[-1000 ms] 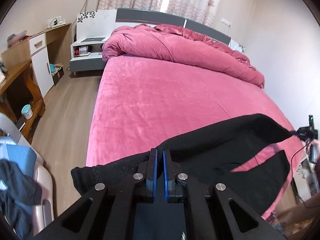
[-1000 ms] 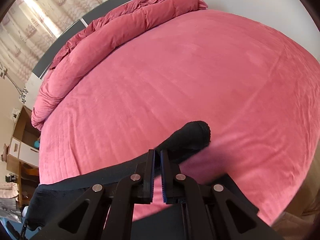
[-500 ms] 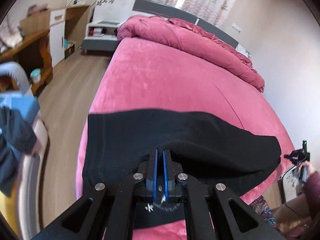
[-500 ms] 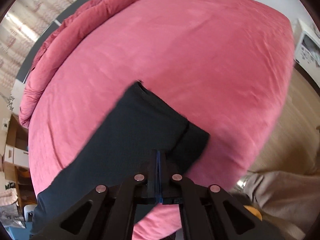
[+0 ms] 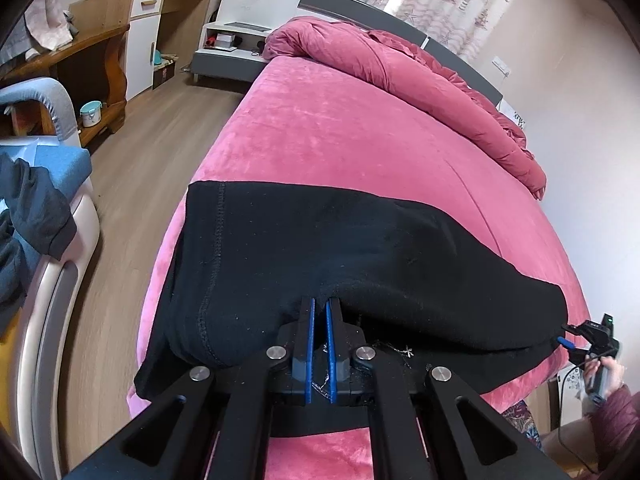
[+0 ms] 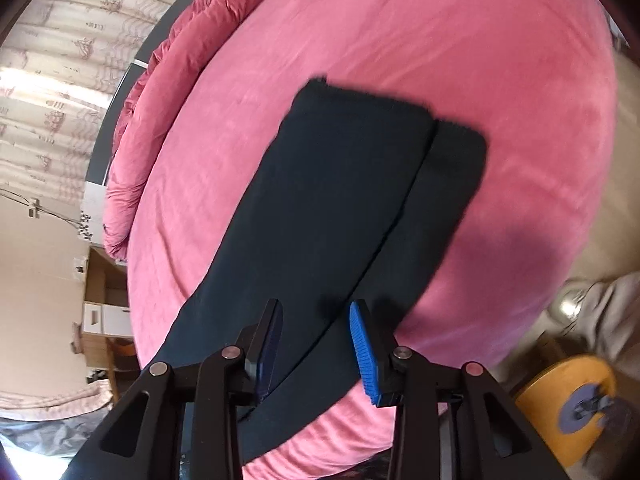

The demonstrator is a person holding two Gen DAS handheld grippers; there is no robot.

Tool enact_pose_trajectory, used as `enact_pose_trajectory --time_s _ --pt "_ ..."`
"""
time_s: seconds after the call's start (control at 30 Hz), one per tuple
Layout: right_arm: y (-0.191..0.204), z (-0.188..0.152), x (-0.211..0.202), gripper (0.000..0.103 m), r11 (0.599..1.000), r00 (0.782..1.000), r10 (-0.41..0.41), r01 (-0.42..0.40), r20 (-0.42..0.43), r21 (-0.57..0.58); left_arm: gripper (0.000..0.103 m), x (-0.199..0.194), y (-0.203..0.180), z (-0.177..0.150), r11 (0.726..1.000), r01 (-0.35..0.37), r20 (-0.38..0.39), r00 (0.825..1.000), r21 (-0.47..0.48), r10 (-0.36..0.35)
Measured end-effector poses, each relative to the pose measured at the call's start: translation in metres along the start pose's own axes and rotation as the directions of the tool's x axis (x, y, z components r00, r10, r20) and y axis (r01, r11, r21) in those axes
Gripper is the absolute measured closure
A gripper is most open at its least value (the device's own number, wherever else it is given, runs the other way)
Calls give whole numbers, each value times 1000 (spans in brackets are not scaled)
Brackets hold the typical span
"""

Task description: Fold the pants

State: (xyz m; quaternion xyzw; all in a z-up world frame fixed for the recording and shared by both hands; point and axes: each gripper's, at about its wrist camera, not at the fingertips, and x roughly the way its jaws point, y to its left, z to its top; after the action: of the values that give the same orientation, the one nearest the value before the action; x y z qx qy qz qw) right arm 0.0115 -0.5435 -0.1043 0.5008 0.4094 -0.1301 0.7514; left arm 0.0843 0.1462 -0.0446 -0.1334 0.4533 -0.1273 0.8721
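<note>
Now, from the left wrist camera: the black knit pants (image 5: 320,256) lie across the near end of the pink plush-covered bed (image 5: 360,132), long axis running side to side, the stitched waistband end at the left draping over the bed's edge, the leg end tapering away to the right. The left gripper (image 5: 319,308) has its blue pads pressed together on a raised pinch of the near edge of the fabric, about midway along the garment. Far right, the right gripper (image 5: 588,338) shows as a small black device in a person's hand (image 5: 606,372), just beside the leg end. Around: a crumpled pink duvet (image 5: 404,72) heaped at the headboard, well apart from the pants; a wooden desk (image 5: 92,60) and a chair with dark clothes (image 5: 28,216) stand on the floor to the left.

Over to the right wrist camera: the pants (image 6: 332,216) stretch away from the gripper, two legs laid one on the other, cuffs pointing up and away, slightly offset. The right gripper (image 6: 316,320) stands with its jaws spread, having just been opening; the fabric lies flat under and between the fingers, and the pads are clear of it. A yellow round object (image 6: 568,400) sits on the floor at lower right, off the bed.
</note>
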Motion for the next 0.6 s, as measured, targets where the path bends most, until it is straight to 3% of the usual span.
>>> enact_pose_trajectory --time_s 0.07,0.17,0.2,0.23,0.3,0.47,0.6 --pt "1 -2 13 67 1000 1000 3 -3 -15 15 98 0 0 1 1000 -6 0 1000 -2 6" --pt "2 -3 33 69 997 998 -60 61 -19 38 98 -1 -2 2 1000 -13 4 1000 1 13" --pt "3 -3 35 77 997 998 -69 70 -8 36 98 -2 -4 4 1000 -10 9 1000 1 10" --pt "7 -2 36 92 995 995 -101 101 6 20 98 -4 -5 4 1000 -10 14 1000 2 10" --pt "13 -3 36 96 993 993 -116 116 13 2 98 -10 -7 8 1000 -6 33 999 7 6" --pt "39 0 4 97 992 994 -82 89 78 -84 98 -29 -16 7 999 13 69 997 41 -15" --pt "51 5 -23 97 987 989 -77 94 129 -129 98 -28 -12 -13 999 12 43 999 30 -13"
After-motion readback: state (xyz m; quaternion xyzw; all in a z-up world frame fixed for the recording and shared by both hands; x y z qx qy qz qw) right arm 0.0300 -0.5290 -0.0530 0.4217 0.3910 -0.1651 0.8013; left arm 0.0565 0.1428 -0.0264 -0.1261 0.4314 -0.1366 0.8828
